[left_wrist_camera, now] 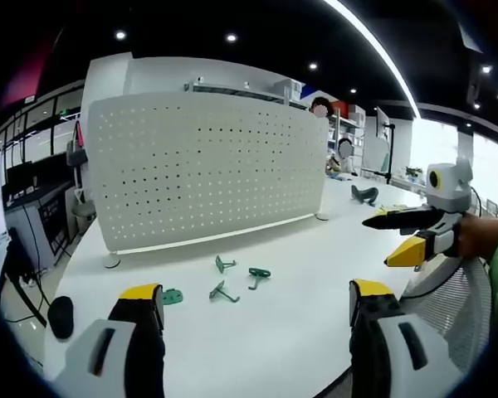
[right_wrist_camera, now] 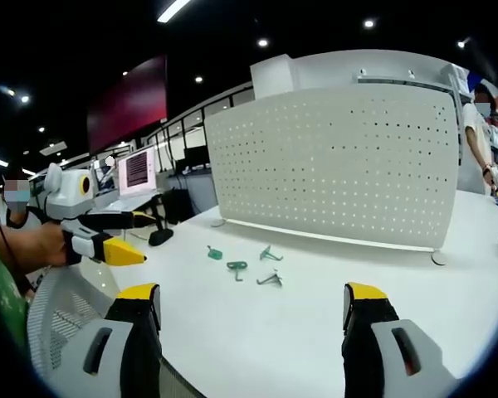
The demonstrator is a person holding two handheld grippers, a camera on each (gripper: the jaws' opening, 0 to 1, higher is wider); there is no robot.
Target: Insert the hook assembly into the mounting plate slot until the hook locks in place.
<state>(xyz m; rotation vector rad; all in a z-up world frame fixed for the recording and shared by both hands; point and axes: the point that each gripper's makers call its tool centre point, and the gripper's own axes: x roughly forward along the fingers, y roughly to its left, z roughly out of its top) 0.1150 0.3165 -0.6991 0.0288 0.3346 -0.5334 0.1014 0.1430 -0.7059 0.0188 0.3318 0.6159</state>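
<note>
A white perforated mounting plate (left_wrist_camera: 207,170) (right_wrist_camera: 340,166) stands upright on small feet on the white table (left_wrist_camera: 299,332) (right_wrist_camera: 257,340). In front of it lie several small green hooks (left_wrist_camera: 222,292) (right_wrist_camera: 236,267), one of them off to the side (left_wrist_camera: 172,296) (right_wrist_camera: 214,253). My left gripper (left_wrist_camera: 257,298) (right_wrist_camera: 137,239) hovers open over the near table edge, well short of the hooks, with nothing between its yellow-tipped fingers. My right gripper (right_wrist_camera: 251,298) (left_wrist_camera: 392,239) is open too and holds nothing; it is level with the left one, to its right.
A white mesh chair back (left_wrist_camera: 448,298) (right_wrist_camera: 66,315) sits at the near table edge. A black mouse-like object (left_wrist_camera: 60,317) lies left of the hooks, another dark item (left_wrist_camera: 363,195) beyond the plate's right end. Desks, a monitor (right_wrist_camera: 139,170) and people are behind.
</note>
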